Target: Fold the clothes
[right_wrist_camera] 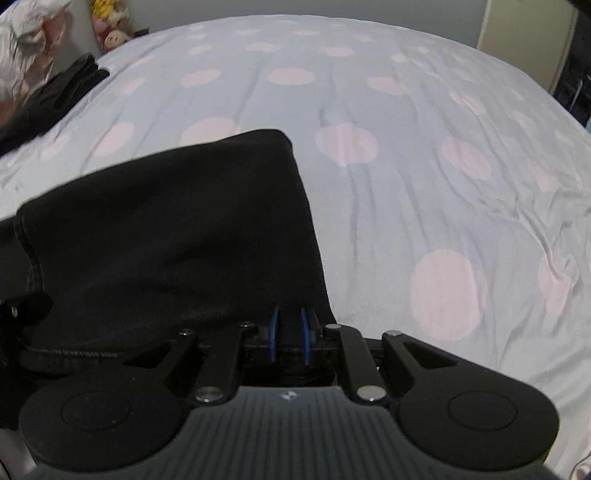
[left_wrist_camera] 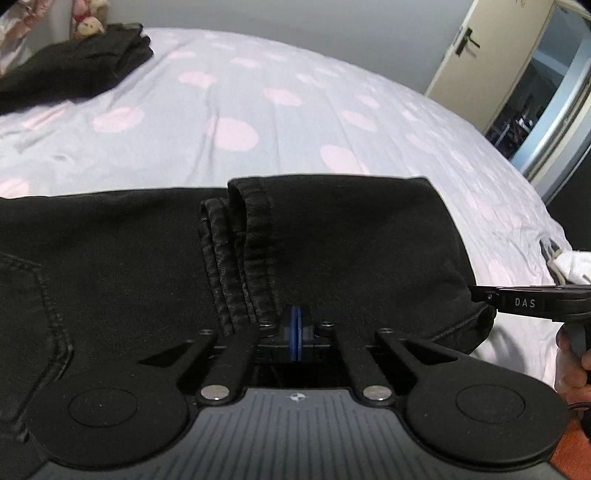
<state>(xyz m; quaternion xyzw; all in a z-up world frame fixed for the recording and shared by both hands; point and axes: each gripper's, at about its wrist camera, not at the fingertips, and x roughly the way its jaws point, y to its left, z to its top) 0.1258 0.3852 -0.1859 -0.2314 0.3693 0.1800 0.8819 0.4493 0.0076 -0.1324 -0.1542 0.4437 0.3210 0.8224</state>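
Black trousers [left_wrist_camera: 351, 240] lie folded across the near side of the bed, their hems bunched at the middle. My left gripper [left_wrist_camera: 295, 310] is shut at their near edge, blue pads pressed together; no cloth shows between them. My right gripper [right_wrist_camera: 290, 321] is shut on the near right corner of the trousers [right_wrist_camera: 166, 229], with dark cloth between its blue pads. In the left wrist view the right gripper [left_wrist_camera: 484, 295] comes in from the right onto that same corner, held by a person's hand [left_wrist_camera: 572, 369].
The bed sheet [left_wrist_camera: 258, 92] is pale blue with pink dots and stretches wide beyond the trousers. A stack of folded dark clothes [left_wrist_camera: 74, 62] sits at the far left, with plush toys [left_wrist_camera: 88, 26] behind it. A door [left_wrist_camera: 461, 48] stands at the far right.
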